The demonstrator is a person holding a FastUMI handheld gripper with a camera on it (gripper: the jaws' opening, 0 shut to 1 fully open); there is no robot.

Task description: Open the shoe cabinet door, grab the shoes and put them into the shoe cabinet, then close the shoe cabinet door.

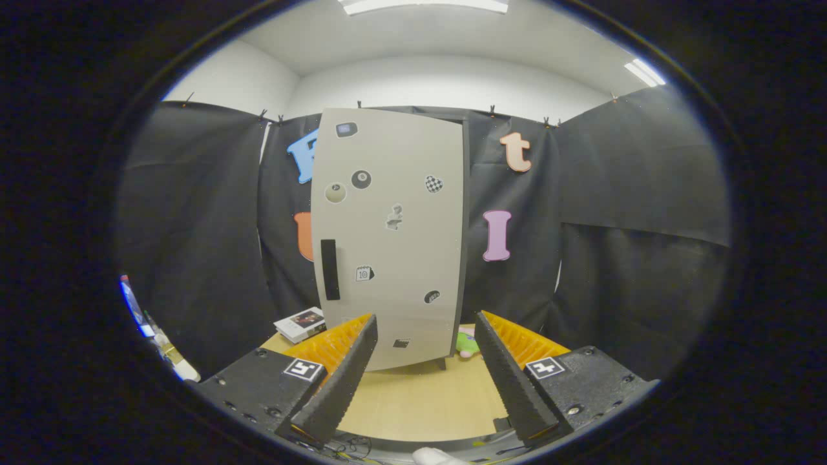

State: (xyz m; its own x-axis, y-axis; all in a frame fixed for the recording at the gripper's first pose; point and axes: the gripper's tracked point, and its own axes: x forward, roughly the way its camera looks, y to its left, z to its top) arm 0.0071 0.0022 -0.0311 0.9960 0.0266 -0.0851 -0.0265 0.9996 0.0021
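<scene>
The claw (426,374) hangs over the table (420,400), fingers spread wide with nothing between them. Just beyond stands the cabinet (394,239), its door closed, stiff and flat. The dark handle (330,269) near its left edge looks like the place to grip; the door should swing lightly.

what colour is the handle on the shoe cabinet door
Black, a vertical bar handle on the pale grey shoe cabinet door; gripper view shows it.
</scene>
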